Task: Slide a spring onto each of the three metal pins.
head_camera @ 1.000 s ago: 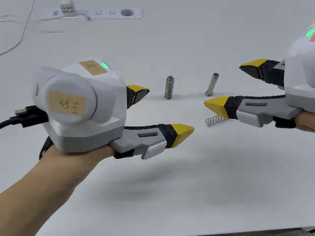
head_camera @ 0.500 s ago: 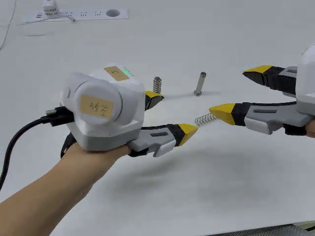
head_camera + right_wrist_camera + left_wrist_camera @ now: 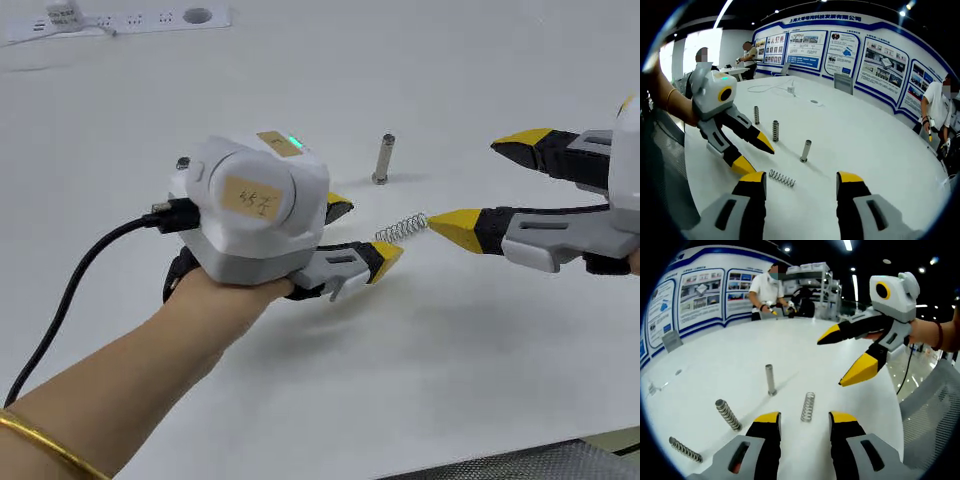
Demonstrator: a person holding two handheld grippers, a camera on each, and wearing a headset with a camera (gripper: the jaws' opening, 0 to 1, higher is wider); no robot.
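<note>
Loose spring (image 3: pixel 402 228) lies flat on table (image 3: pixel 450 380) btwn left gripper (image 3: pixel 368 230) and right gripper (image 3: pixel 466 185), both wide open w/ nothing held. Bare pin (image 3: pixel 384 158) stands just behind. Spring looks light, squashy, apt to roll; prob. best pinched gently across mid coils, ends free.

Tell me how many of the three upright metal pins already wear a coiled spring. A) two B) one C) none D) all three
A: the far spring-covered pin and the near spring-covered pin stand dressed, the bare silver metal pin has none, and the loose coiled wire spring lies on the white table.
</note>
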